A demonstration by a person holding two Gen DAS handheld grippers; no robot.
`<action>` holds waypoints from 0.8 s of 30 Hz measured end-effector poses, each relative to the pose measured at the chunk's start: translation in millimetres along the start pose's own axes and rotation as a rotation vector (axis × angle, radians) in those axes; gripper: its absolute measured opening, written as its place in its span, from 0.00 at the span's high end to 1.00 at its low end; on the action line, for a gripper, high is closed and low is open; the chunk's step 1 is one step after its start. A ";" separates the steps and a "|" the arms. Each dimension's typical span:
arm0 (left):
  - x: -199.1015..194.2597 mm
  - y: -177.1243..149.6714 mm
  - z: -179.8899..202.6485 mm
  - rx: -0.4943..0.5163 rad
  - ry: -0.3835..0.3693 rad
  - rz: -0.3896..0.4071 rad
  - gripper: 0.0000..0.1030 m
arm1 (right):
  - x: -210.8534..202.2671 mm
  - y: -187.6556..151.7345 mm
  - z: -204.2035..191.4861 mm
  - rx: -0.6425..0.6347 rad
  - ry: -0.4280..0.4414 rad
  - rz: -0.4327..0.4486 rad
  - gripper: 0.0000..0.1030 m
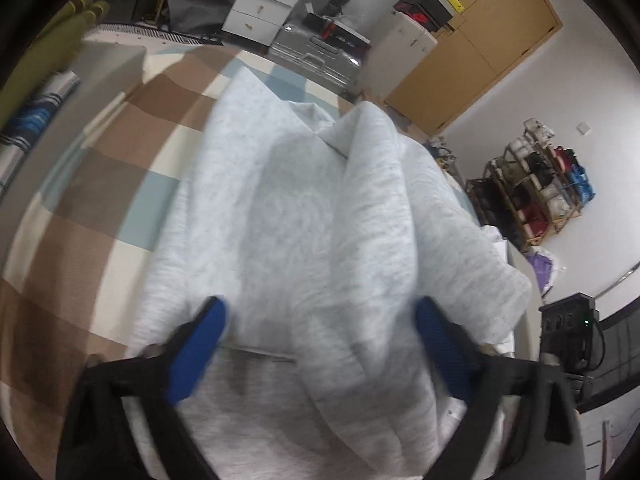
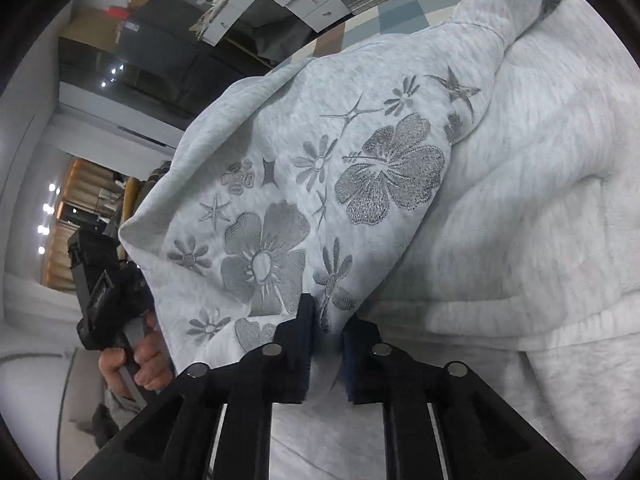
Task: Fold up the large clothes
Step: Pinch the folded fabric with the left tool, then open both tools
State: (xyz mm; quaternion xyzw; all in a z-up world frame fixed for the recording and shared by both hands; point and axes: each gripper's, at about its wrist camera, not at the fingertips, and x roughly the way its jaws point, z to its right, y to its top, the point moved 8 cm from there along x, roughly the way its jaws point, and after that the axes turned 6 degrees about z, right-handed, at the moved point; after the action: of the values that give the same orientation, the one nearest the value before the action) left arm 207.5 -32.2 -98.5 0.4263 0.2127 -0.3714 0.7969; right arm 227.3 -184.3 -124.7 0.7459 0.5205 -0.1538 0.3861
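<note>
Left gripper: blue fingers spread wide apart, one on each side of a fabric fold, motion-blurred. Right gripper: jaws drawn close together, pinching fabric between the dark fingers. Left hand, seen from the right wrist view: curled around its gripper's handle.

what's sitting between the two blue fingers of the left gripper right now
In the left wrist view, the left gripper is open, and only a bunched fold of the light gray sweatshirt lies between its fingers.

Left wrist view motion-blurred, sweatshirt cut off below; left hand half hidden behind sweatshirt
</note>
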 end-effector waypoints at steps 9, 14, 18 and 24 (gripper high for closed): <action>-13.9 -3.1 63.8 0.124 -0.191 0.022 0.90 | -128.6 82.8 -66.1 -0.194 0.044 0.394 0.95; 14.4 -48.6 48.9 0.227 -0.074 -0.105 0.90 | -93.9 34.5 11.5 -0.076 -0.144 0.216 0.86; 16.7 -69.8 26.5 0.213 -0.045 -0.165 0.81 | -60.5 -6.5 57.2 0.017 -0.197 0.064 0.83; -13.8 -43.6 16.3 0.208 0.020 -0.071 0.52 | -89.3 15.1 44.4 0.011 -0.155 0.190 0.62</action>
State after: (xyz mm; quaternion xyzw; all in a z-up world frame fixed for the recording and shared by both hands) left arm 165.4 -55.9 -103.3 0.5028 0.1958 -0.4151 0.7325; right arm 211.7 -278.1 -91.0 0.7798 0.4152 -0.1764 0.4341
